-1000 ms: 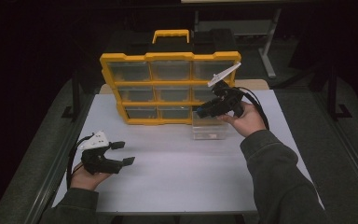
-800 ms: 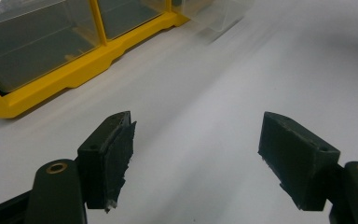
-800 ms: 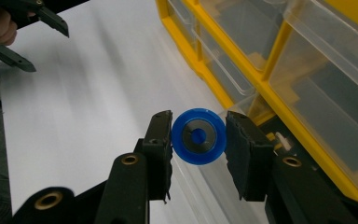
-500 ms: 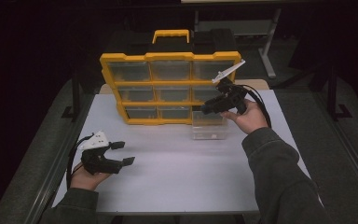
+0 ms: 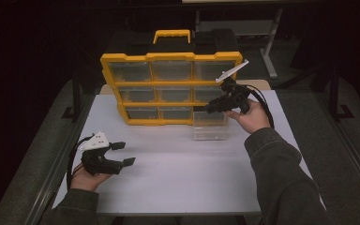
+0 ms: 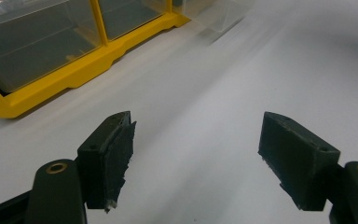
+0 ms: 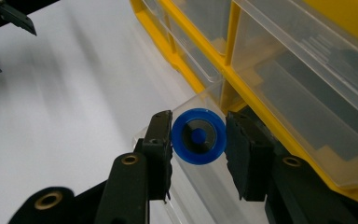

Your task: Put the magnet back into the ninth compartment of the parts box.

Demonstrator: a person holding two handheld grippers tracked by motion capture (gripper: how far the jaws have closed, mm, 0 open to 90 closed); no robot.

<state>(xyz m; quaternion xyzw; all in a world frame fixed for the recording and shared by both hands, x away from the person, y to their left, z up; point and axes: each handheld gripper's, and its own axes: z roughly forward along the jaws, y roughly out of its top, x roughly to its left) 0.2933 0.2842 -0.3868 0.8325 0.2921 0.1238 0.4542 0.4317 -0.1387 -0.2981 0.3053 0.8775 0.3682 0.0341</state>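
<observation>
The right hand-held gripper (image 7: 198, 149) grips a blue disc (image 7: 198, 136) by its edges, one pad on each side, so that the flat face stays free. It holds the disc over a clear drawer (image 5: 211, 127), which stands on the tabletop (image 5: 187, 178) just in front of the yellow organizer (image 5: 168, 89). I think the drawer is out so that the disc can drop into it. The left hand-held gripper (image 5: 124, 153) rests low near the tabletop's left edge, its jaws wide apart and empty, well away from the work.

Dim dark surroundings, brightly lit table (image 5: 178, 187), soft blur up close
</observation>
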